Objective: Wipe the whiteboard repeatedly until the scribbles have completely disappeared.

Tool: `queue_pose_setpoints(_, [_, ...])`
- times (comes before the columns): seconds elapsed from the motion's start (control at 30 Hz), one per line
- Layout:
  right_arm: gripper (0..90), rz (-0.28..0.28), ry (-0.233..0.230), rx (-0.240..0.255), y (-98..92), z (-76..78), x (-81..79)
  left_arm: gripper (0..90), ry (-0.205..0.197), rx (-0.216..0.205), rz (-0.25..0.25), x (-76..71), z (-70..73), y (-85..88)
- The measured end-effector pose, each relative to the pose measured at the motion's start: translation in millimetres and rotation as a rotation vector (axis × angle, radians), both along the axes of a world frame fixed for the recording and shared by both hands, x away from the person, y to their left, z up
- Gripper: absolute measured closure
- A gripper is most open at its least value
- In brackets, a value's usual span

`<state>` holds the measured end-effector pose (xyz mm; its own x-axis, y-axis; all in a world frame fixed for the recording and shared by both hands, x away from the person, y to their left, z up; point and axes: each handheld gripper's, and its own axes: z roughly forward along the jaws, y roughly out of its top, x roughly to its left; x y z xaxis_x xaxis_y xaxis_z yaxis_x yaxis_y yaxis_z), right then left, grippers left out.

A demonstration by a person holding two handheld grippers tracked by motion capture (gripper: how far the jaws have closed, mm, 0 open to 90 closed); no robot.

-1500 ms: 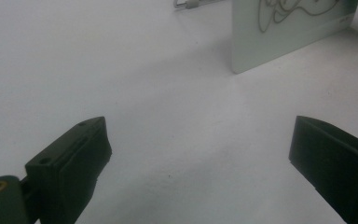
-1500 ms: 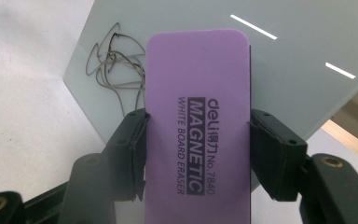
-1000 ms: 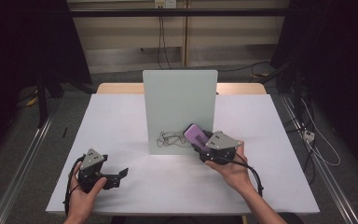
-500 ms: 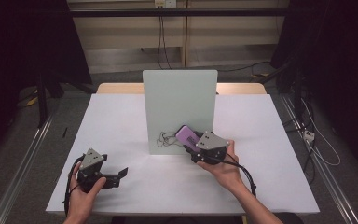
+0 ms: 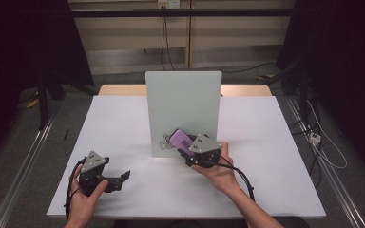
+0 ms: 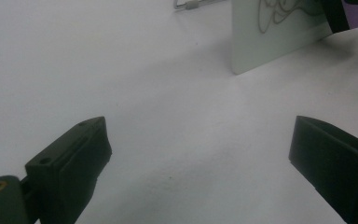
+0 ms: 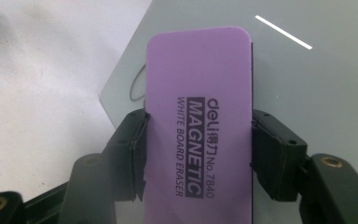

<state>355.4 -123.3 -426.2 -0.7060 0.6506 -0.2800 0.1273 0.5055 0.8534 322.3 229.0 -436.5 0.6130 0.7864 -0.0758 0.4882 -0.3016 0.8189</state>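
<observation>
We judge that we are bringing the purple whiteboard eraser (image 7: 198, 116) up to the scribble (image 5: 163, 140) low on the upright whiteboard (image 5: 183, 102) — next comes pressing its felt flat on those marks and sweeping across. Our right gripper (image 5: 190, 151) has its fingers (image 7: 130, 144) closed on the eraser's long sides, just beside the board. Our left gripper (image 5: 116, 179) rests on the worktop (image 5: 266, 142), fingers (image 6: 81, 151) spread wide — empty.

The right tool (image 7: 198, 154) clamps a purple eraser (image 7: 198, 107) by its long sides, held before a pale board (image 7: 307, 84) bearing a scribble (image 7: 137, 86), white counter (image 7: 42, 93) at left
</observation>
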Motion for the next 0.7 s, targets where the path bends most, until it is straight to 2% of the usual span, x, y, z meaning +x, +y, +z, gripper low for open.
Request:
queue_pose_setpoints(0.3, [41.7, 0.018, 0.005, 0.009, 9.6, -2.9, 1.6, 5.0, -0.002, 0.0, -0.005, -0.4, -0.1, -0.6])
queue_pose_setpoints(0.53, [41.7, 0.016, 0.003, 0.004, 5.8, -1.1, 0.9, 5.0, -0.002, -0.004, 0.0, -0.7, 0.4, 1.5])
queue_pose_setpoints(0.7, [41.7, -0.007, -0.004, 0.006, -6.9, 3.5, -0.1, 5.0, -0.002, -0.006, -0.004, -0.5, 0.6, 1.5])
